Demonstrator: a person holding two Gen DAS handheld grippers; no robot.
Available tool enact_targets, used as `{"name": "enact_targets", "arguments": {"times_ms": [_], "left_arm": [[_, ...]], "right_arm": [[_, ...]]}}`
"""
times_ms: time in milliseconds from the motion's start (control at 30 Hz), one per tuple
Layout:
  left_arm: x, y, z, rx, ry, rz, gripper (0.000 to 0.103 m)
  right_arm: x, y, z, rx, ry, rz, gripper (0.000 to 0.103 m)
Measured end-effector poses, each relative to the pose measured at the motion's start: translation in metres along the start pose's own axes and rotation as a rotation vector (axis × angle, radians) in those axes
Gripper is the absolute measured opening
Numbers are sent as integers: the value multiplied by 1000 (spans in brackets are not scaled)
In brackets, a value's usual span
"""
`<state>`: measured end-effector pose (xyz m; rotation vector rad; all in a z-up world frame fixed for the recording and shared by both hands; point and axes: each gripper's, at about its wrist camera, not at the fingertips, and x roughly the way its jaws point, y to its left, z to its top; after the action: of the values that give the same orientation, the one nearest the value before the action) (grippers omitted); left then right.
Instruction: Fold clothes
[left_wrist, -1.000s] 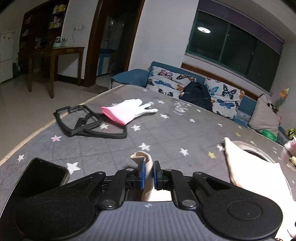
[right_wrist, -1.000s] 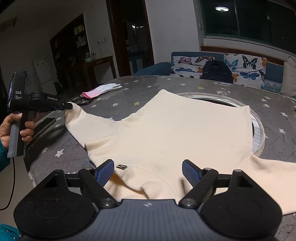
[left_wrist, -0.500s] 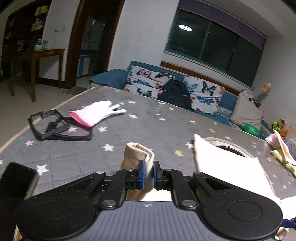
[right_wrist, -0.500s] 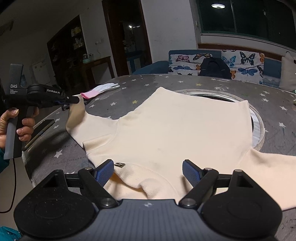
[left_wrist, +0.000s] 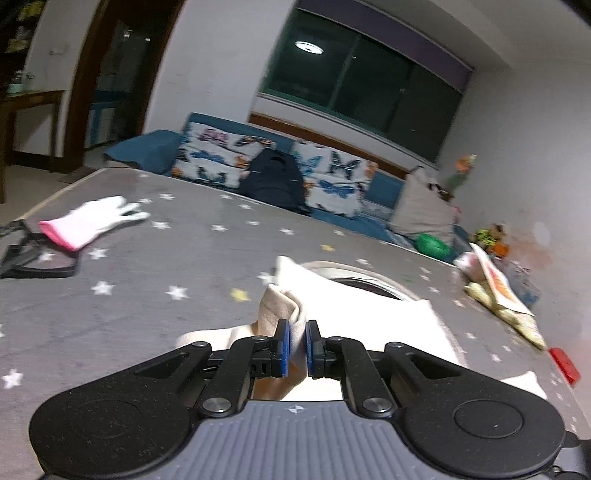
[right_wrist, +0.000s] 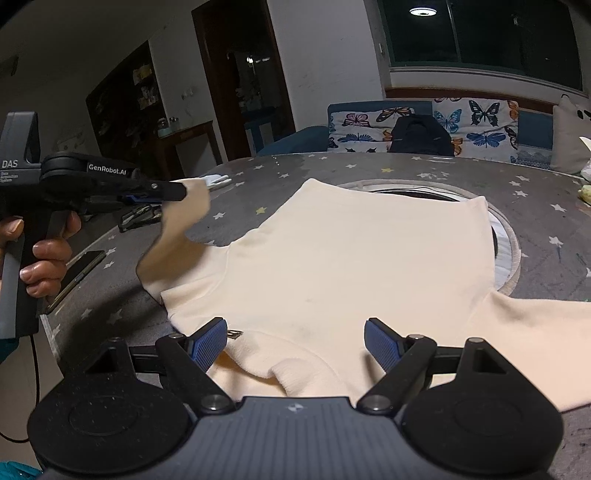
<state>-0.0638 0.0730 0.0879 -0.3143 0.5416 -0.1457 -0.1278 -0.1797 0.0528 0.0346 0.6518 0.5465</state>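
A cream sweatshirt (right_wrist: 351, 258) lies flat on the grey star-print table, collar toward me. My left gripper (left_wrist: 295, 349) is shut on the cuff of its left sleeve (left_wrist: 279, 308) and holds it lifted above the table; in the right wrist view the left gripper (right_wrist: 181, 192) shows at the left with the sleeve (right_wrist: 173, 236) hanging from it. My right gripper (right_wrist: 295, 341) is open and empty, hovering over the collar (right_wrist: 291, 373). The right sleeve (right_wrist: 535, 325) lies spread to the right.
A pink-and-white glove (left_wrist: 92, 221) and a black frame (left_wrist: 33, 258) lie at the table's far left. A dark phone (right_wrist: 79, 267) lies by the left edge. A round inset (right_wrist: 506, 236) shows under the shirt. Clutter (left_wrist: 498, 295) sits at the right. A sofa stands behind.
My left gripper has lifted the sleeve cuff higher and carried it right, toward the shirt's body. The right gripper has stayed open over the collar.
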Motion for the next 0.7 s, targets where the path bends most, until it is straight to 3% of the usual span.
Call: {"name": "enact_targets", "arguments": {"times_ms": [100, 200, 467, 700], "left_arm": [[4, -9, -1, 13, 2, -17, 10], [4, -7, 0, 12, -6, 12, 9], [-20, 43, -2, -9, -76, 278, 9], [-23, 84, -11, -28, -74, 443, 9]], "right_arm": [[-1, -1, 0, 2, -3, -2, 83], [-1, -1, 0, -7, -2, -8, 83], [4, -4, -2, -14, 11, -16, 83], [15, 4, -9, -77, 56, -46, 83]]}}
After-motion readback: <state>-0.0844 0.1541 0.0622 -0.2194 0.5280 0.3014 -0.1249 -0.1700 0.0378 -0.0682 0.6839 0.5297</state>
